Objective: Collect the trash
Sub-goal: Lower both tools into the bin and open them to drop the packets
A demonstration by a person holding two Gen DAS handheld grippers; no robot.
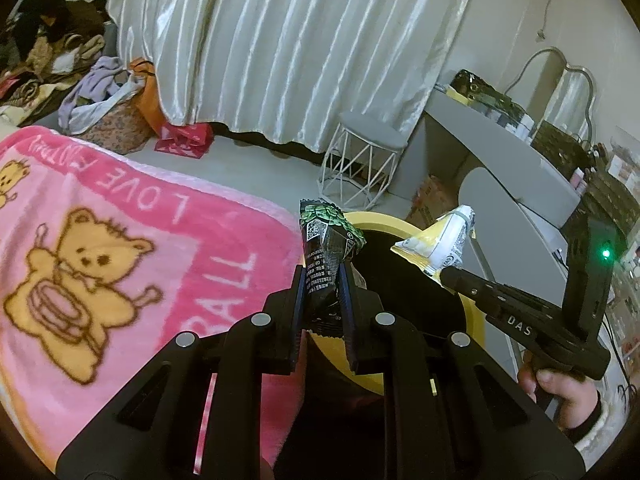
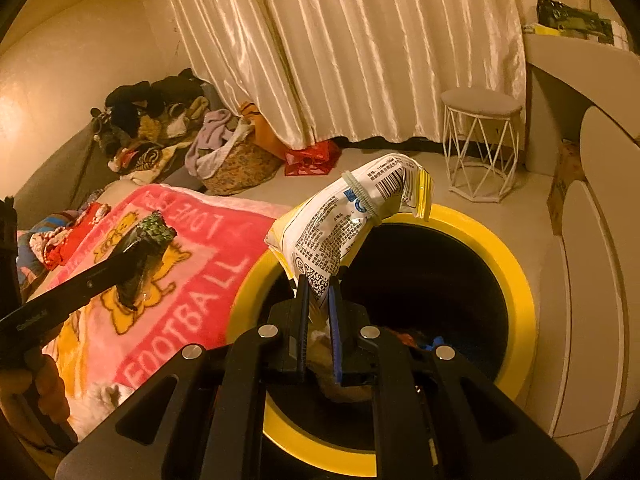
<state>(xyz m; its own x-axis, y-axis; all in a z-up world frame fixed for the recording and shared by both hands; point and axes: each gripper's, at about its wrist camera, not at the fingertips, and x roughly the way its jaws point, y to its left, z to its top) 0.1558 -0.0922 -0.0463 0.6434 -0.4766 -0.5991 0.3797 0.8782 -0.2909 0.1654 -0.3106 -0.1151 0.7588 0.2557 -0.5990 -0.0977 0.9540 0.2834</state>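
Note:
My left gripper (image 1: pixel 322 276) is shut on a black and green snack wrapper (image 1: pixel 326 242), held at the near left rim of a yellow-rimmed bin (image 1: pixel 474 314). It also shows in the right wrist view (image 2: pixel 138 258), over the pink blanket. My right gripper (image 2: pixel 319 286) is shut on a white and yellow wrapper (image 2: pixel 340 226) with a rubber band, held over the bin's dark opening (image 2: pixel 524 300). This wrapper shows in the left wrist view (image 1: pixel 444 240) above the bin. Some trash lies inside the bin.
A pink bear blanket (image 1: pixel 120 264) covers the bed left of the bin. A white wire stool (image 1: pixel 362 160) stands beyond it by the curtain (image 1: pixel 280 40). A grey desk (image 1: pixel 500 152) is at right. Clothes and bags (image 2: pixel 224 156) lie on the floor at far left.

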